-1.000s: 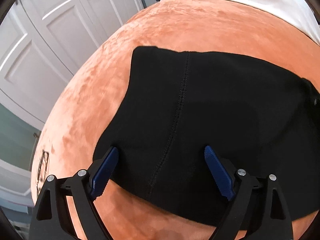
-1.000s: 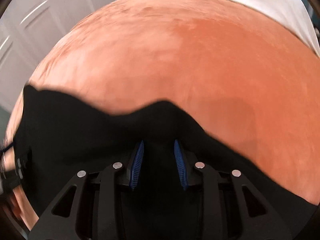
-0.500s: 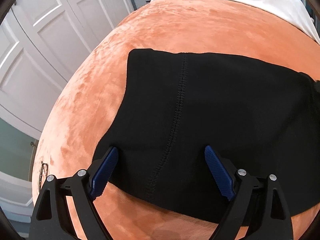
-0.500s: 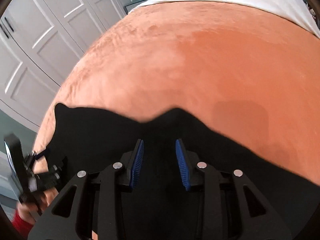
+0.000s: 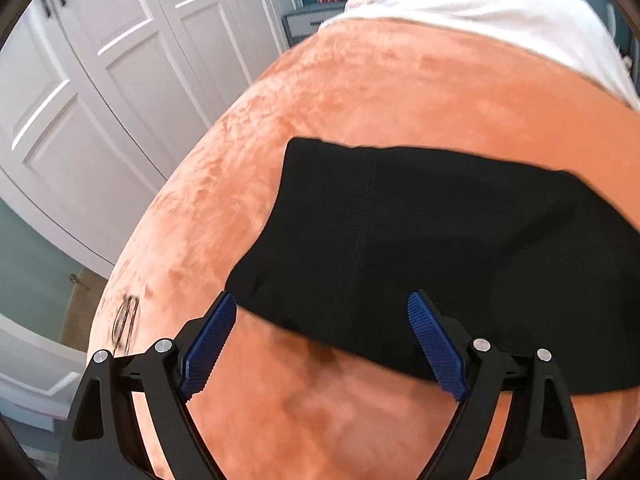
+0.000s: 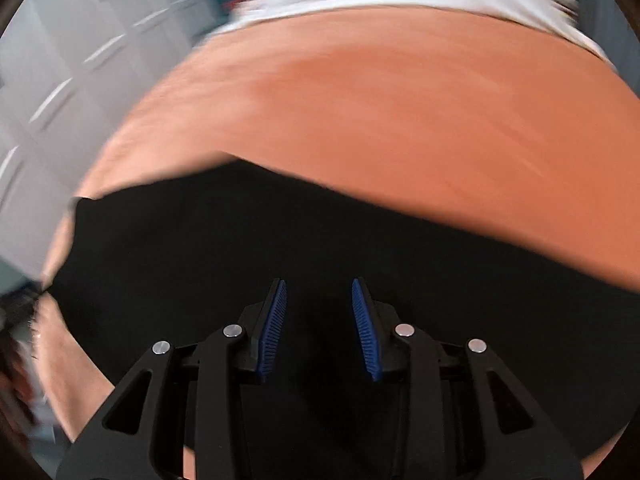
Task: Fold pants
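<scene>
Fingers: left gripper (image 5: 322,340) is gaping wide; right gripper (image 6: 319,326) is parted, holding nothing.
Pants (image 5: 440,248): lying folded on the orange blanket (image 5: 360,92).
Change: both grippers are pulling back, the right one blurring; the fold looks finished.

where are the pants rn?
The pants lie flat on the orange blanket, centre-right in the left wrist view just beyond the open left gripper; in the blurred right wrist view they fill the lower half under the right gripper.
</scene>
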Demonstrator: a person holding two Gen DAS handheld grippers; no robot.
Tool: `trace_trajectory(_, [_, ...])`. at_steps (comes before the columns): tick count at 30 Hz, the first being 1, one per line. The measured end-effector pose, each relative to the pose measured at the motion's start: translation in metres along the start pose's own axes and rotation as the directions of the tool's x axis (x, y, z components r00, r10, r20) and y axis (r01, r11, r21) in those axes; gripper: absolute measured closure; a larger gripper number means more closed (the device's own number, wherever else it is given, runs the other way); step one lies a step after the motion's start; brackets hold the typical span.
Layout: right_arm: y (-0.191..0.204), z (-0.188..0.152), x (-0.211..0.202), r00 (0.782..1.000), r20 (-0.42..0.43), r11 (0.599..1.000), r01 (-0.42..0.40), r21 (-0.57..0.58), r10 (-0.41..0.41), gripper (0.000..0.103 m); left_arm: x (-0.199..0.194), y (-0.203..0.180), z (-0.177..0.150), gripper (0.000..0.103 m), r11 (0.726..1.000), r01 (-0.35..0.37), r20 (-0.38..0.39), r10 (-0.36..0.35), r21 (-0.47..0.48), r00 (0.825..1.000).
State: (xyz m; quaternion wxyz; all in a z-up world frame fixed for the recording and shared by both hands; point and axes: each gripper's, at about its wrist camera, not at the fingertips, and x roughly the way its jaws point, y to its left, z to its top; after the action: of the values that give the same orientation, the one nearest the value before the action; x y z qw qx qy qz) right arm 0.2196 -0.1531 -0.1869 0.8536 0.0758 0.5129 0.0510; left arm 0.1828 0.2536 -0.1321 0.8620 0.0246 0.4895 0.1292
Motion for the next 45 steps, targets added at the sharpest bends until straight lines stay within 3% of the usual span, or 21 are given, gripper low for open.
trace_trajectory(3, [-0.102, -0.052, -0.044, 0.998, 0.015, 0.989, 0.065, 0.13, -0.068, 0.08, -0.026, -0.01, -0.012, 0.016, 0.999, 0.043, 0.001, -0.043, -0.001, 0.999])
trace_trajectory(6, [-0.192, -0.086, -0.106, 0.971, 0.016, 0.929, 0.223, 0.295, -0.238, 0.072, -0.053, -0.033, -0.028, 0.016, 0.997, 0.068, 0.011, -0.068, 0.019, 0.998])
trace_trajectory(9, [-0.286, -0.124, -0.168, 0.957, 0.076, 0.812, 0.192, 0.551, -0.278, 0.048, -0.075, -0.064, -0.044, 0.016, 0.994, 0.1, 0.017, -0.101, 0.052, 0.995])
trace_trajectory(11, [-0.325, -0.14, -0.186, 0.952, 0.097, 0.753, 0.165, 0.637, -0.291, 0.047, -0.079, -0.082, -0.055, 0.013, 0.989, 0.146, 0.005, -0.147, 0.028, 0.989])
trace_trajectory(14, [-0.365, -0.151, -0.181, 0.972, 0.109, 0.7, 0.069, 0.711, -0.207, 0.046, -0.062, -0.087, -0.064, 0.014, 0.964, 0.243, -0.078, -0.252, -0.11, 0.965])
trace_trajectory(17, [-0.383, -0.152, -0.163, 0.981, 0.143, 0.646, -0.023, 0.763, -0.133, 0.043, -0.037, -0.061, -0.067, 0.014, 0.889, 0.292, -0.11, -0.349, -0.353, 0.931])
trace_trajectory(19, [-0.383, -0.146, -0.152, 0.973, 0.193, 0.62, -0.073, 0.781, -0.129, 0.024, -0.018, -0.03, -0.068, 0.014, 0.801, 0.313, -0.097, -0.415, -0.51, 0.905])
trace_trajectory(21, [-0.386, -0.138, -0.15, 0.967, 0.22, 0.616, -0.096, 0.782, -0.128, 0.018, 0.001, 0.002, -0.064, 0.014, 0.738, 0.277, -0.087, -0.413, -0.616, 0.907])
trace_trajectory(22, [-0.384, -0.133, -0.148, 0.967, 0.228, 0.627, -0.106, 0.772, -0.118, 0.018, 0.008, 0.014, -0.061, 0.014, 0.727, 0.26, -0.081, -0.398, -0.636, 0.914])
trace_trajectory(24, [-0.375, -0.118, -0.136, 0.971, 0.221, 0.645, -0.109, 0.756, -0.096, 0.018, 0.025, 0.038, -0.049, 0.014, 0.725, 0.199, -0.087, -0.337, -0.66, 0.938])
trace_trajectory(27, [-0.37, -0.111, -0.128, 0.971, 0.188, 0.67, -0.042, 0.741, -0.147, 0.022, 0.049, 0.051, -0.031, 0.014, 0.722, 0.182, -0.099, -0.329, -0.668, 0.939])
trace_trajectory(28, [-0.368, -0.107, -0.123, 0.969, 0.177, 0.667, -0.015, 0.745, -0.175, 0.038, 0.063, 0.054, -0.024, 0.014, 0.728, 0.163, -0.115, -0.316, -0.666, 0.942])
trace_trajectory(29, [-0.367, -0.105, -0.121, 0.967, 0.168, 0.66, 0.002, 0.751, -0.194, 0.066, 0.075, 0.055, -0.019, 0.015, 0.731, 0.15, -0.125, -0.308, -0.666, 0.943])
trace_trajectory(31, [-0.373, -0.104, -0.113, 0.971, 0.161, 0.621, -0.018, 0.784, -0.175, 0.09, 0.092, 0.058, -0.01, 0.019, 0.742, 0.122, -0.133, -0.275, -0.659, 0.952])
trace_trajectory(32, [-0.376, -0.107, -0.114, 0.971, 0.171, 0.599, -0.038, 0.8, -0.168, 0.091, 0.097, 0.059, -0.002, 0.026, 0.766, 0.1, -0.141, -0.242, -0.635, 0.96])
trace_trajectory(33, [-0.376, -0.108, -0.115, 0.97, 0.172, 0.591, -0.037, 0.806, -0.173, 0.091, 0.1, 0.062, 0.003, 0.046, 0.781, 0.091, -0.15, -0.231, -0.618, 0.961])
trace_trajectory(34, [-0.374, -0.105, -0.118, 0.969, 0.165, 0.595, -0.022, 0.804, -0.186, 0.092, 0.1, 0.061, 0.01, 0.081, 0.788, 0.121, -0.138, -0.252, -0.604, 0.958])
trace_trajectory(35, [-0.372, -0.103, -0.123, 0.967, 0.165, 0.602, -0.014, 0.799, -0.196, 0.092, 0.097, 0.063, 0.015, 0.09, 0.783, 0.146, -0.131, -0.278, -0.604, 0.952])
trace_trajectory(37, [-0.371, -0.102, -0.144, 0.963, 0.193, 0.604, -0.041, 0.796, -0.189, 0.092, 0.083, 0.067, 0.023, 0.092, 0.783, 0.176, -0.123, -0.306, -0.597, 0.944])
trace_trajectory(41, [-0.375, -0.098, -0.177, 0.969, 0.187, 0.64, -0.042, 0.767, -0.161, 0.093, 0.048, 0.069, 0.032, 0.093, 0.83, 0.22, -0.114, -0.319, -0.512, 0.941])
trace_trajectory(45, [-0.387, -0.1, -0.2, 0.976, 0.133, 0.687, 0.024, 0.726, -0.174, 0.093, 0.029, 0.058, 0.021, 0.09, 0.864, 0.231, -0.168, -0.335, -0.448, 0.927])
